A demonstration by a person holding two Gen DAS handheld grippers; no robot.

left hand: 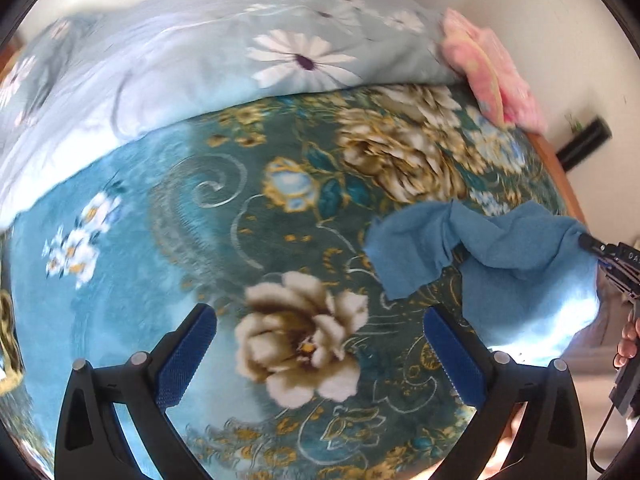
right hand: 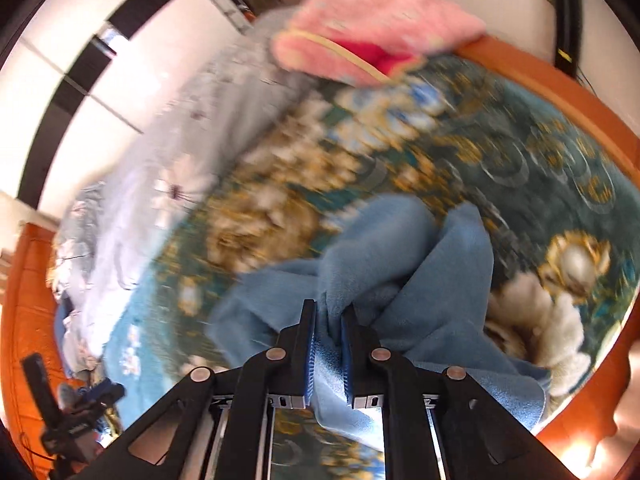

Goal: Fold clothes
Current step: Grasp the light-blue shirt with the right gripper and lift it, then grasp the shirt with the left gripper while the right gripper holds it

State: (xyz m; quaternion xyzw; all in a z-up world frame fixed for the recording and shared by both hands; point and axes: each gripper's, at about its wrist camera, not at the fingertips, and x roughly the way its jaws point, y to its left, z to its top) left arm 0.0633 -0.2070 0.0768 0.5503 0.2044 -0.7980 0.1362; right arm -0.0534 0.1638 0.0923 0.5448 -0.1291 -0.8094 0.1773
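A blue fleece cloth [left hand: 516, 256] hangs bunched over the right side of the bed. My right gripper [right hand: 330, 314] is shut on a fold of the blue cloth [right hand: 404, 264] and holds it lifted above the bedspread; this gripper also shows at the right edge of the left wrist view [left hand: 588, 242]. My left gripper [left hand: 318, 332] is open and empty, its blue pads wide apart over a cream flower on the bedspread, well left of the cloth.
A teal floral bedspread [left hand: 224, 216] covers the bed. A pale blue daisy-print duvet [left hand: 192, 52] lies piled at the far side. A pink fluffy item [left hand: 492, 64] sits at the far right corner. The orange wooden bed frame [right hand: 560, 80] runs along the edge.
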